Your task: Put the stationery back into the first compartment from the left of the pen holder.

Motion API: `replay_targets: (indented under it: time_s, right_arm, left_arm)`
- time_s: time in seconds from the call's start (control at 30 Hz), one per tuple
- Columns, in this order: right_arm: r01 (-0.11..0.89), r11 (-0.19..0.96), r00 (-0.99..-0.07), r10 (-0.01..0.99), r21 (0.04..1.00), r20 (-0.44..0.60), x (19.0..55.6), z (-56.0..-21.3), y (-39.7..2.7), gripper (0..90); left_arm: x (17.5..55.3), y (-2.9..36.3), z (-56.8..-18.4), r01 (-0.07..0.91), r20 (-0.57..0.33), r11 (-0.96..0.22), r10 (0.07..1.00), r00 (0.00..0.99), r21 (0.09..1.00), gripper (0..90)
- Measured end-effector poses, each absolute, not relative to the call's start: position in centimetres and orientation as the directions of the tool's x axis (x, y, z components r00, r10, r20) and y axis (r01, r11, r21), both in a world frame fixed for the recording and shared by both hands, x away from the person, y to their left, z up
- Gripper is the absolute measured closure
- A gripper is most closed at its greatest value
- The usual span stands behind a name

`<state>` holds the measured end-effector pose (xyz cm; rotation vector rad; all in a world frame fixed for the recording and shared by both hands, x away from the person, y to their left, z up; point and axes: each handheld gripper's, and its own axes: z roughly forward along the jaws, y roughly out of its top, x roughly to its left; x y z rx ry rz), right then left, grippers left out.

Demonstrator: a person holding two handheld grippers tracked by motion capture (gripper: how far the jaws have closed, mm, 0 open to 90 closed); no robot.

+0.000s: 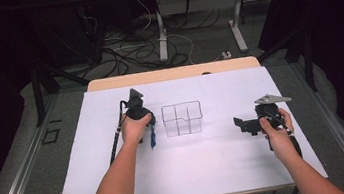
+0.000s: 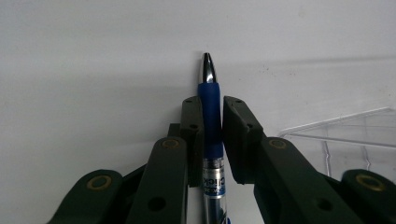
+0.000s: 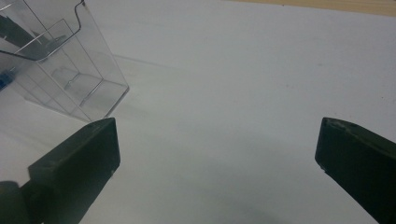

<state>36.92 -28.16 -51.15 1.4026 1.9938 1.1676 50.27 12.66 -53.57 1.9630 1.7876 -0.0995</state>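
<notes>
Gripping: the left gripper (image 2: 212,135) is pinching a blue pen (image 2: 211,112) between its jaws; the pads are pressing on the blue rubber sleeve from both sides.
Pen position: in the left gripper view it is running up the middle of the frame, with the metal tip pointing to the white table sheet (image 2: 93,56); in the high view it is showing as a small blue piece (image 1: 153,141) under the left hand (image 1: 135,127), left of centre.
Organizer: a clear plastic organizer (image 1: 182,119) with compartments is standing in the centre of the high view, just beside the pen on its right side and apart from it.
Right gripper: the right gripper (image 3: 215,149) is waiting with jaws spread wide, nothing between them; it is sitting at the right of the high view (image 1: 249,123), well apart from the organizer.
Handling: the pen is looking light and stiff; the rubber sleeve is giving good friction, while the clear barrel below is probably more slippery.
Where to hold: the sleeve near the tip is seeming the best place, and the jaws are already taking it there.
Doubt: whether the tip is touching the sheet, I cannot tell from these views.
Risk: a thin round pen is rolling or tilting easily in flat pads if the grip is loosening.
</notes>
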Motion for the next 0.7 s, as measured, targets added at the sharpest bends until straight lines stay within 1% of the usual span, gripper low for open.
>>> replay_targets:
  time_s: [0.4,0.5,0.7]
  right_arm:
    - [0.548,0.127,-0.389,0.914,0.827,0.117,36.93,-51.18,-28.26,0.0]
    - [0.550,0.125,-0.387,0.914,0.826,0.119,36.92,-51.17,-28.25,0.0]
    - [0.552,0.126,-0.386,0.915,0.824,0.119,36.91,-51.20,-28.23,0.0]
  left_arm:
    - [50.24,12.63,-53.56,0.955,-0.370,-0.029,0.918,0.142,0.296,80.0]
    - [50.28,12.75,-53.56,0.954,-0.367,-0.047,0.917,0.159,0.296,80.1]
    - [50.14,12.58,-53.51,0.955,-0.388,-0.039,0.908,0.157,0.295,80.2]
